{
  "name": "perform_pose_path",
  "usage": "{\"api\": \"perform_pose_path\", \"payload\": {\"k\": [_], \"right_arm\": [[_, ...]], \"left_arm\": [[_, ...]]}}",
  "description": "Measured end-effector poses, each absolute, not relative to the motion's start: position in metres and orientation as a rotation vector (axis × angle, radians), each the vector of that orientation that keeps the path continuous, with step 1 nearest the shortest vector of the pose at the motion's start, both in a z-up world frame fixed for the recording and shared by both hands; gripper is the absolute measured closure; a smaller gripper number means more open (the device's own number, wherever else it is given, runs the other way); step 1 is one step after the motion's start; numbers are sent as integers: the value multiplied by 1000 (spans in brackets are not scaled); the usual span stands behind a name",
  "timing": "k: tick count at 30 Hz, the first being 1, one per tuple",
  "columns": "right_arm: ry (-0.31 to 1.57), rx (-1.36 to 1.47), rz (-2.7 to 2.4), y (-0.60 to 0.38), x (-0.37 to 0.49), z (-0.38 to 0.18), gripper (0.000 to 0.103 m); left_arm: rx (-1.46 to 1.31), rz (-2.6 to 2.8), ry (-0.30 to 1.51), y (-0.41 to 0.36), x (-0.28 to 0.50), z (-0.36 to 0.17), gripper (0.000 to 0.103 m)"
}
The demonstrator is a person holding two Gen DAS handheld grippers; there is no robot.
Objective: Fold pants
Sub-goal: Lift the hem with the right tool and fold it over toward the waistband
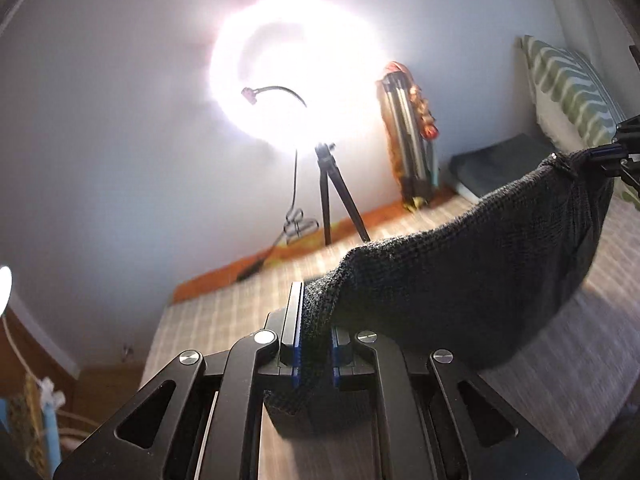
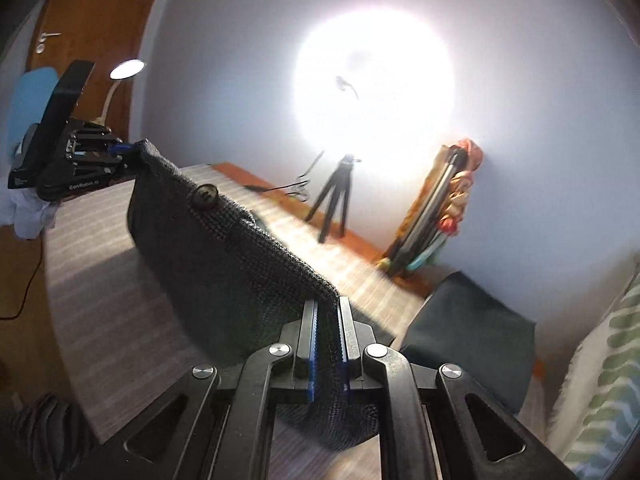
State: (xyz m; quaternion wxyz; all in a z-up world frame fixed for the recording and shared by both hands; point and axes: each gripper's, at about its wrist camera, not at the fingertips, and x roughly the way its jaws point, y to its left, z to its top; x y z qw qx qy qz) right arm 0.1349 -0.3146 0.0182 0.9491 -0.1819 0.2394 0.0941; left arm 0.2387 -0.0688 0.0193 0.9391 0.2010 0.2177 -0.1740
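Observation:
Dark grey woven pants hang stretched between my two grippers above the striped bed. My left gripper is shut on one end of the waistband. My right gripper is shut on the other end of the pants, whose button shows near the top edge. In the left wrist view the right gripper pinches the far corner at the right. In the right wrist view the left gripper pinches the far corner at the upper left. The lower part of the pants is hidden.
The striped bed cover lies below. A bright ring light on a tripod stands at the wall. A folded dark cloth and a striped pillow lie at the right. A wooden door is at the left.

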Motion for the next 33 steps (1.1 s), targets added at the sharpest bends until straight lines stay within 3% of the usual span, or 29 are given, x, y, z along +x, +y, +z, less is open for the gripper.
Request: {"api": "perform_pose_path", "payload": {"k": [7,23,26,28,30,33], "right_arm": [[565,-319,147,-340,230,18,98],[843,-367,61,-368,362,-104,98],[871,-386,44,-367,377,-118,98],[884,-383,38,-367,382,-124,98],[887,-392,34,-366,386,-128,98],[895,-384,29,-366,386,-129,97]], "left_arm": [[443,-348,525,-103,329,9,94],[558,-333,760,-161,435,-112,93],[520,-335,796,-155,449,-112,86],[497,-316,783,-149,451,-106,63],[472,-287,754,-137,452,-95,48],[409,-251,744,-109,454,-77,48]]}}
